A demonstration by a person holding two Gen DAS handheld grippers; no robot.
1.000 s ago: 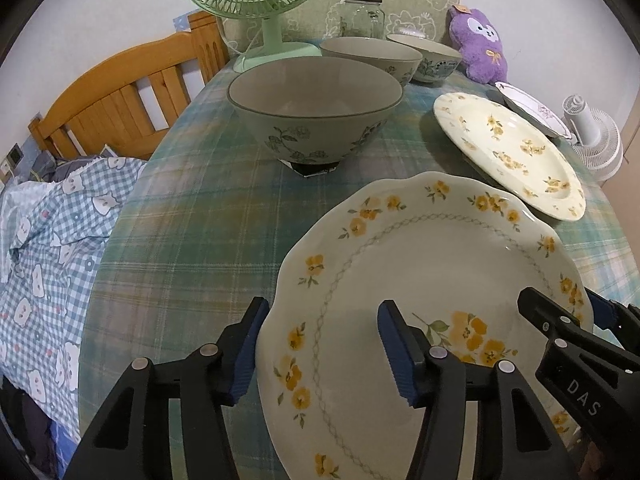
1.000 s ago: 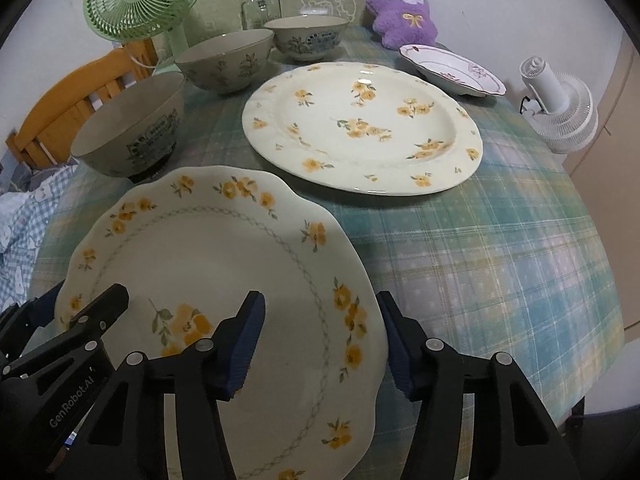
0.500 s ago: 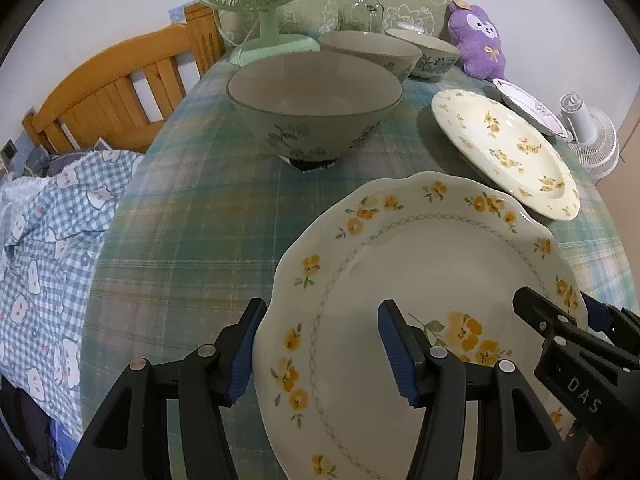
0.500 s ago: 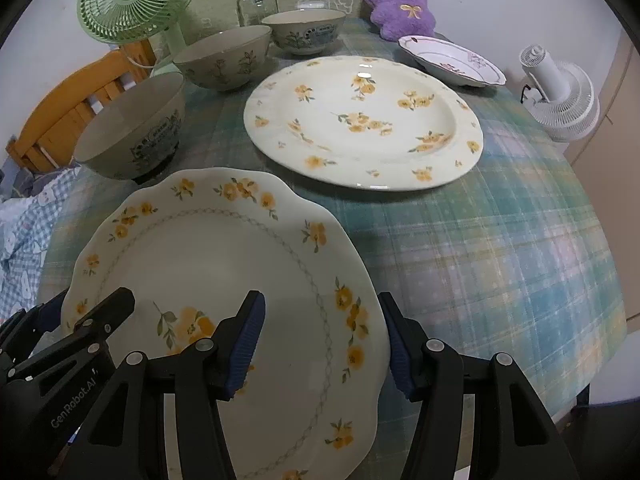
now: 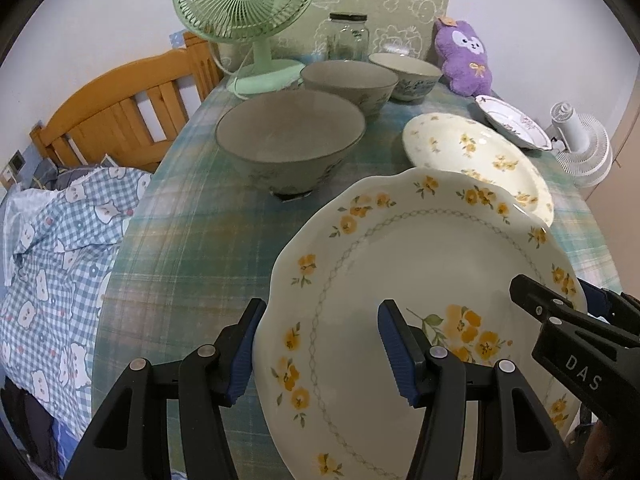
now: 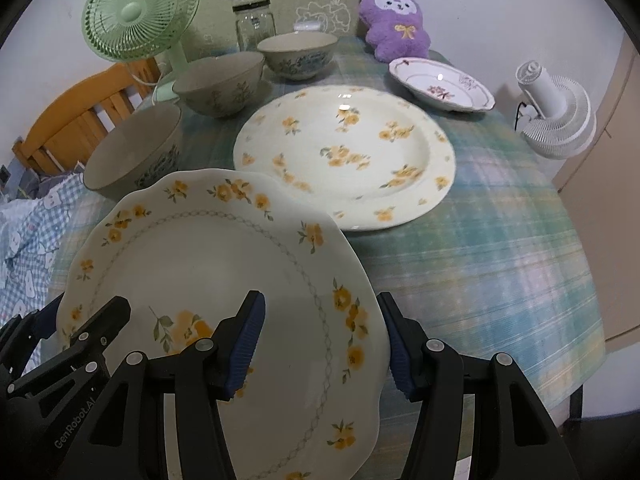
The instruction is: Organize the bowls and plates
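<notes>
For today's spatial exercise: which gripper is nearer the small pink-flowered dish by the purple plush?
Right. The right gripper holds the scalloped plate's edge on the pink-flowered dish's side; the left gripper holds the opposite edge.

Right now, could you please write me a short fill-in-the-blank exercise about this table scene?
1. Both grippers grip the scalloped plate, painted with ____ flowers.
2. The number of bowls on the table is ____.
3. The plush toy at the far edge is ____ in colour.
4. The desk fan beside the glass jar is ____.

Missing words: yellow; three; purple; green

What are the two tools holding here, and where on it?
Both hold the scalloped plate: left tool over its left rim, right tool over its right rim.
</notes>
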